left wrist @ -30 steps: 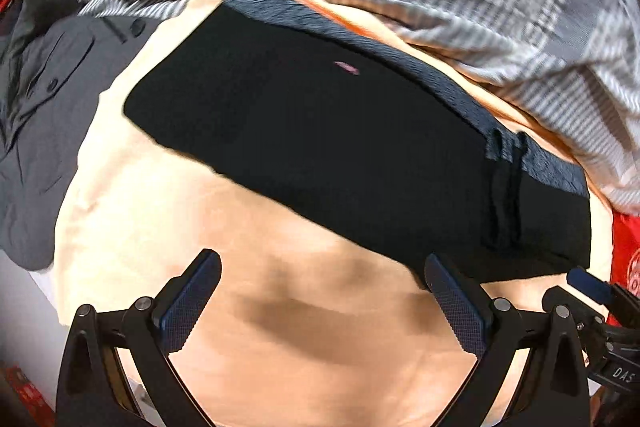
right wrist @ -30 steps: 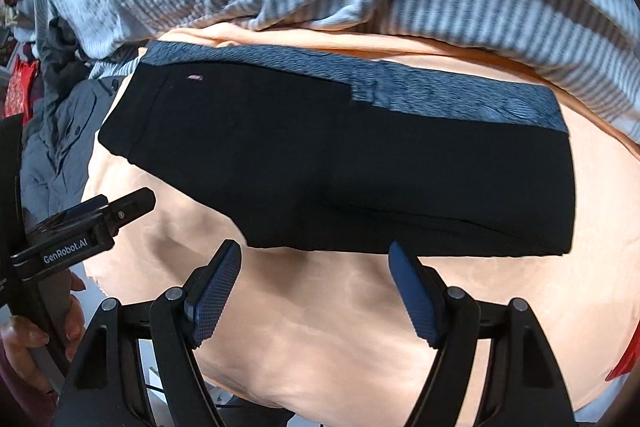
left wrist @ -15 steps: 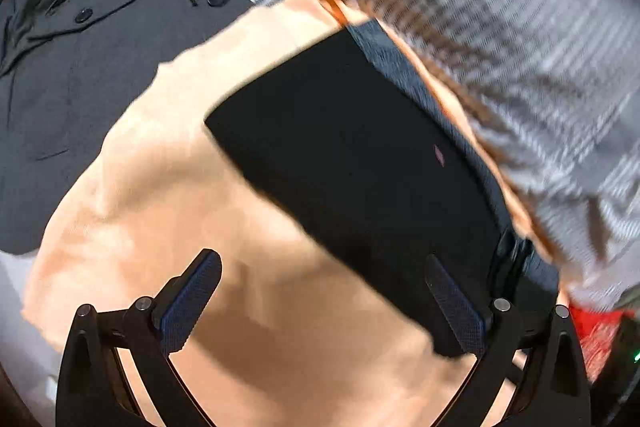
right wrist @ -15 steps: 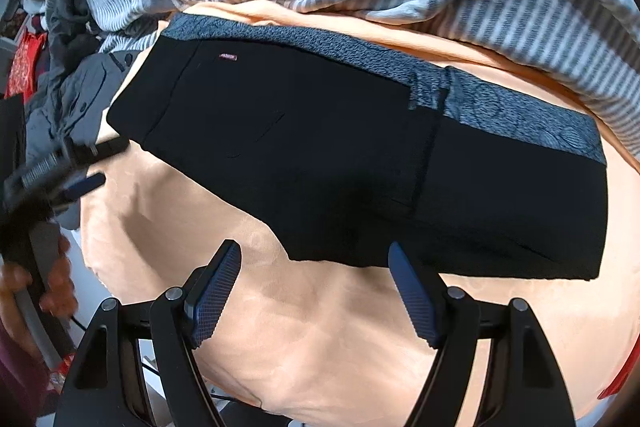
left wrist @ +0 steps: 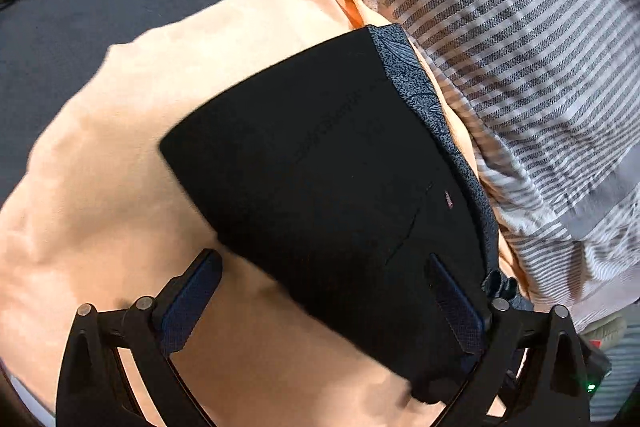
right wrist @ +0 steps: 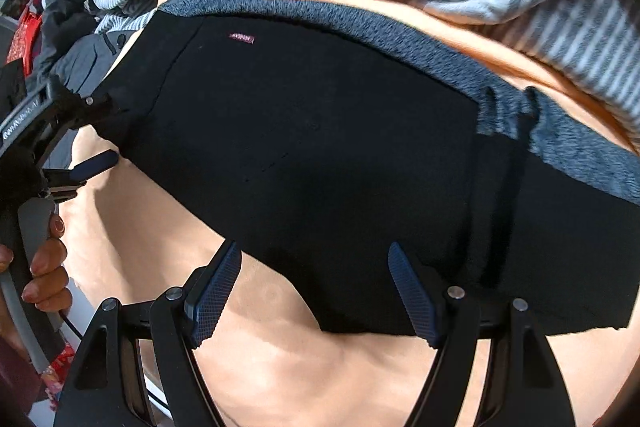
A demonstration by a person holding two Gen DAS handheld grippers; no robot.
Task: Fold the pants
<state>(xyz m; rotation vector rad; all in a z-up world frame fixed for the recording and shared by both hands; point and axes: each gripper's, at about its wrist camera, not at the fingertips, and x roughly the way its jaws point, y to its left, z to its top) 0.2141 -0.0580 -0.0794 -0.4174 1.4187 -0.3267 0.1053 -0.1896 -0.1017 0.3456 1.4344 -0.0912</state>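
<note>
The black pants with a blue-grey patterned waistband lie folded flat on an orange cloth. They also show in the right wrist view, with a small pink label. My left gripper is open just above the pants' near edge, its right finger over the black fabric. My right gripper is open over the pants' lower edge. The left gripper also shows in the right wrist view at the pants' left end.
A grey-and-white striped garment lies behind the pants. A dark grey buttoned garment lies at the left. A hand holds the left gripper's handle. Red items sit at the far left.
Both grippers have moved closer to the pants. The left gripper swung round to the pants' left end, and its view has turned. Both stay open.
</note>
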